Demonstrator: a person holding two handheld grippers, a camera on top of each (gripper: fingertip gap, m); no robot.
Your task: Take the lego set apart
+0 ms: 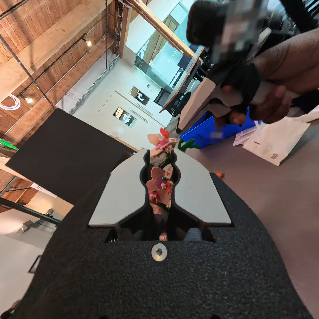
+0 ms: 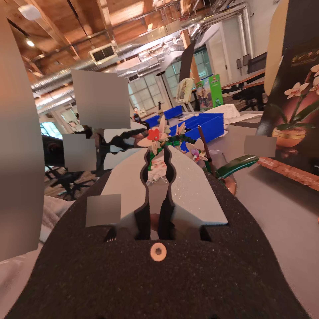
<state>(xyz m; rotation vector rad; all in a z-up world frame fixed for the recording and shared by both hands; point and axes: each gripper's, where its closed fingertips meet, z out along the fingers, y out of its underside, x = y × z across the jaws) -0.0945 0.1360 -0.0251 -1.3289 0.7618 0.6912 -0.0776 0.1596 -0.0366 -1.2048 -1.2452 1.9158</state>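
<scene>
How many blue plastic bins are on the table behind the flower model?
2 show in the right wrist view: a large blue bin just behind the lego flower stem, and a smaller one farther back. More may be hidden.

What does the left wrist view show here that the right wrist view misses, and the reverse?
Only the left wrist view: white paper packets on the grey table, a tiny orange piece, and the hand holding the right gripper. Only the right wrist view: the dark orchid-picture box, a long dark green leaf, a brown stick. Both show: the pink-petalled lego flower stem, the blue plastic bin, and both grippers: left, right.
</scene>
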